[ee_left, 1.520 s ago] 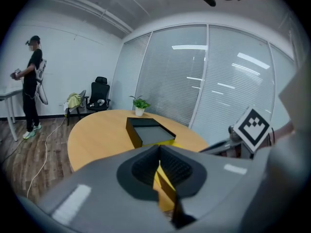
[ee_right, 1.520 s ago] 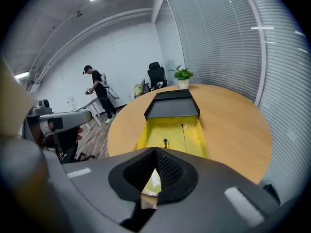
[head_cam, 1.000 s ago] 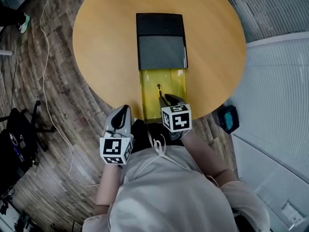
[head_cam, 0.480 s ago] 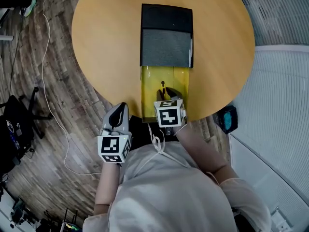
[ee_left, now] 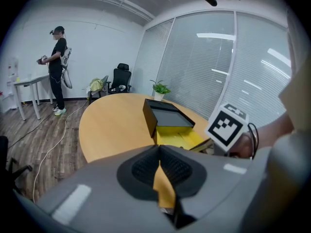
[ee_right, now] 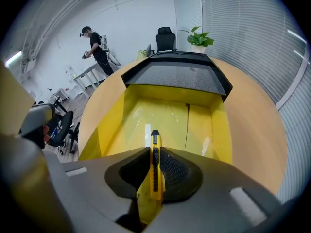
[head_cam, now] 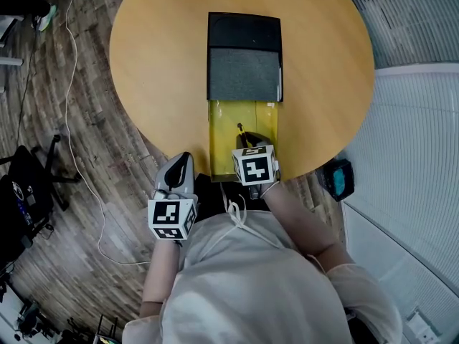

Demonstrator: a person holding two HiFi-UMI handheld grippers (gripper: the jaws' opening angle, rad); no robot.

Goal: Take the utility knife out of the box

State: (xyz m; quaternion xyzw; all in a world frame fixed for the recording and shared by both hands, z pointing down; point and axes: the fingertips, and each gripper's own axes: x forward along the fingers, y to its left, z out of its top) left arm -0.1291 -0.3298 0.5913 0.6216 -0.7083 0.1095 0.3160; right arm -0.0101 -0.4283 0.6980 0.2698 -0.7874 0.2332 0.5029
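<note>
Right gripper (ee_right: pixel 155 154): at the tray's near end, where it was a second ago; jaws closing on the utility knife (ee_right: pixel 154 136), pads against both its sides.
Utility knife: low in the yellow tray (head_cam: pixel 222 120), tip pointing far, not lifted.
Left gripper (ee_left: pixel 159 152): beyond the worktop's (head_cam: pixel 165 70) near-left edge, jaws pressed together, empty.
Meaning: grip settling; lifting out likely next.

The table (head_cam: pixel 158 63) before me is smooth satin wood. The box (head_cam: pixel 216 138) has a glossy yellow lining and a matt black lid (head_cam: pixel 244 74). The utility knife (ee_right: pixel 155 147) is yellow plastic.
</note>
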